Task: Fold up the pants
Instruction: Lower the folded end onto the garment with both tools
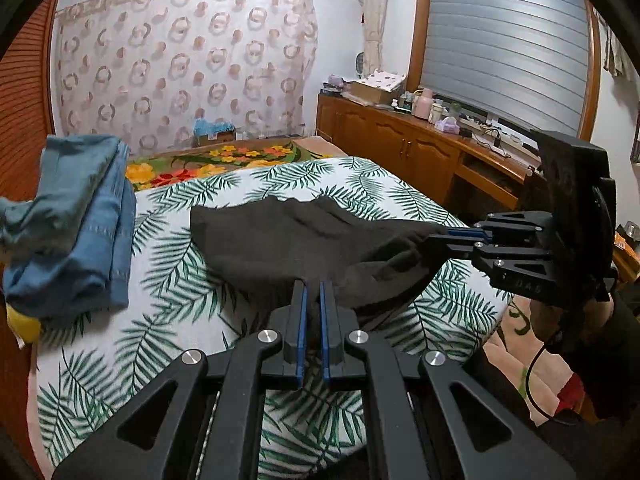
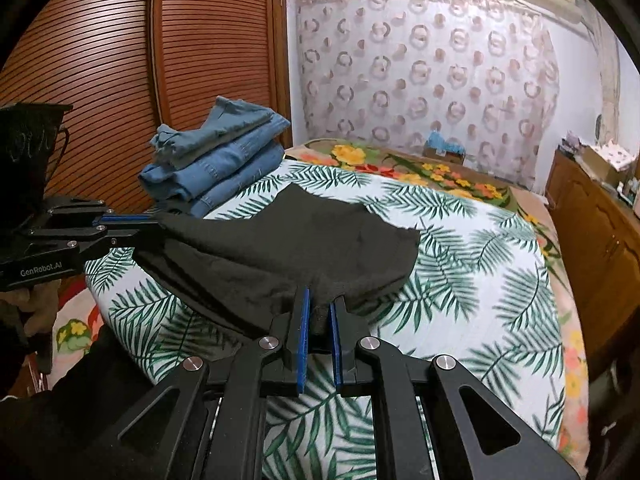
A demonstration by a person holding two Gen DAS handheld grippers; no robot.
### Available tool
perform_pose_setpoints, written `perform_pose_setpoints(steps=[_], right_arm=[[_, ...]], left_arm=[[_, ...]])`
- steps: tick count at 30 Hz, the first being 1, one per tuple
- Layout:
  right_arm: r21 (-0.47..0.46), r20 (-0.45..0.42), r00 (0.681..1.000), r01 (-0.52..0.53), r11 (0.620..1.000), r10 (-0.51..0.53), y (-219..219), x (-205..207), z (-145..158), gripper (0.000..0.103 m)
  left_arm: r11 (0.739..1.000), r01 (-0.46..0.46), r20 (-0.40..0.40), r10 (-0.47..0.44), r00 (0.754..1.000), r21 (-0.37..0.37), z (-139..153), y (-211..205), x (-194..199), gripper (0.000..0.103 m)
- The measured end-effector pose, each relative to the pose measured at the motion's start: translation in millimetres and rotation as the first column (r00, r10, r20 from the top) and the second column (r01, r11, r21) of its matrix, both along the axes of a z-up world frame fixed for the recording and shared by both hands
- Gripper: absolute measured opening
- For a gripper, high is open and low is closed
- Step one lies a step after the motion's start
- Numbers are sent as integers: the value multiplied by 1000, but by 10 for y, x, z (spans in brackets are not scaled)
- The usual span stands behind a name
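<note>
Left wrist view shows the left gripper (image 1: 313,286) at the bottom middle of the frame, its two blue-lined fingers (image 1: 303,320) squeezed together on the near edge of the dark pants (image 1: 288,236). The pants are spread out in the middle of the frame on a bed cover with green leaves (image 1: 168,320). Their far part lies flat on the cover, and the near part is lifted up a little. At the right of the frame the right gripper (image 1: 434,240) comes in from the side and is pinched on another bit of the same edge. A hand (image 1: 560,320) in a dark sleeve holds it from below. At the left of the frame sits a pile of folded blue jeans (image 1: 80,232). At the upper right of the frame stands a wooden cabinet (image 1: 400,136) with small things on top. Right wrist view shows the same things from the other side. The right gripper (image 2: 319,300) is at the bottom middle, closed tight on the pants (image 2: 300,248) edge, with dark cloth between its fingers. The left gripper (image 2: 158,226) reaches in from the left of the frame and grips the cloth too. The jeans pile (image 2: 216,160) sits at the upper left of the frame, just beyond the pants. Behind it is a brown slatted door (image 2: 120,60).
</note>
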State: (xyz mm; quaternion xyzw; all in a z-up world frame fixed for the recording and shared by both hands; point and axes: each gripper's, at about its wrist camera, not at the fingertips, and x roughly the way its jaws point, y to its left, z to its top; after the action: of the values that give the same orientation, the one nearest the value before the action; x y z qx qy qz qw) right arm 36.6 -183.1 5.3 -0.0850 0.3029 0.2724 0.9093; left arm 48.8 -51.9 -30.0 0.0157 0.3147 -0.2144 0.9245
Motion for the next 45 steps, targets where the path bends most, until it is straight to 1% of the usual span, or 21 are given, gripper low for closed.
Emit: perform_pose_setpoints(steps=[4, 10, 16, 24, 31, 34, 38, 41, 45], right_arm=[[3, -10, 1000, -3, 1000, 3, -8, -61, -36, 9], [8, -8, 1000, -5, 1000, 5, -28, -144, -8, 9], [21, -2, 1000, -2, 1000, 2, -76, -241, 15, 9], [34, 12, 1000, -5, 999, 5, -142, -366, 62, 9], [51, 32, 999, -8, 999, 6, -222, -505, 138, 9], [45, 46, 999, -21, 999, 19, -234, -594, 176, 9], [51, 55, 998, -23, 998, 21, -263, -644, 208, 9], [53, 56, 998, -18, 998, 15, -273, -635, 198, 9], [46, 39, 999, -5, 999, 4, -251, -544, 127, 9]], left_arm=[[1000, -7, -8, 7, 1000, -17, -35, 33, -51, 7], [999, -11, 4, 11, 1000, -34, -4, 45, -119, 7], [1000, 1, 22, 0, 1000, -31, 37, 25, -203, 7], [999, 14, 32, -12, 999, -48, 121, 24, -293, 7], [998, 36, 61, -33, 998, -54, 249, -18, -428, 7], [997, 51, 79, -47, 996, -52, 318, -46, -498, 7], [997, 61, 86, -56, 995, -53, 354, -53, -536, 7], [997, 56, 78, -52, 996, -52, 332, -46, -519, 7], [998, 43, 33, -42, 999, -46, 210, -32, -407, 7]])
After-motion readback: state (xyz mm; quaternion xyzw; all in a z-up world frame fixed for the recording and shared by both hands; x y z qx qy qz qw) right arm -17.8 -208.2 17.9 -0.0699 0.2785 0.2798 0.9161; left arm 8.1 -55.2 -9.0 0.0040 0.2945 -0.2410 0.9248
